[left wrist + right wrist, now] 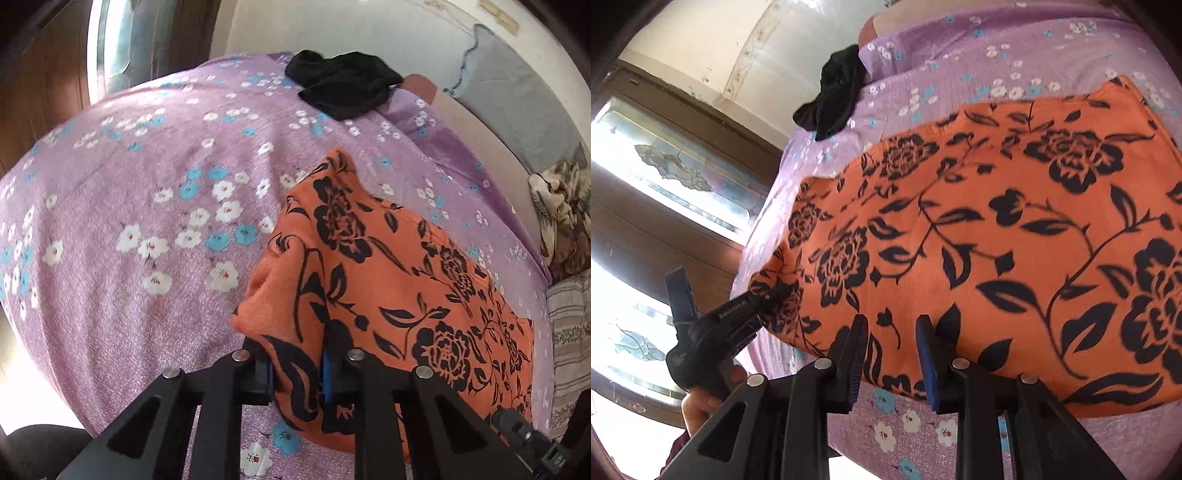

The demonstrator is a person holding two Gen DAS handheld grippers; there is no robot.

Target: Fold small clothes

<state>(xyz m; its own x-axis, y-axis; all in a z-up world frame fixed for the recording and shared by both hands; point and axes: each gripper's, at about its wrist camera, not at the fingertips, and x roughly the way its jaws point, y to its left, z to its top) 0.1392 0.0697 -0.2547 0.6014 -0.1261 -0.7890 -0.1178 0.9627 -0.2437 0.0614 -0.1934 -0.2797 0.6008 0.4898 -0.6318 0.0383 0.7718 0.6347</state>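
Two tools work one orange floral garment (pixel 979 236), which lies spread on the bed (pixel 110 206), its long axis running between them. Left tool (pixel 297 363) is clenched on the garment's corner; right tool (pixel 892 354) sits at the near hem, cloth between its pads, grip unclear. No containers; a black garment (pixel 343 88) lies well beyond.

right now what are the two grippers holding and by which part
Left gripper pinches the orange floral garment at its near left corner. Right gripper straddles the near hem; whether it grips cannot be told.
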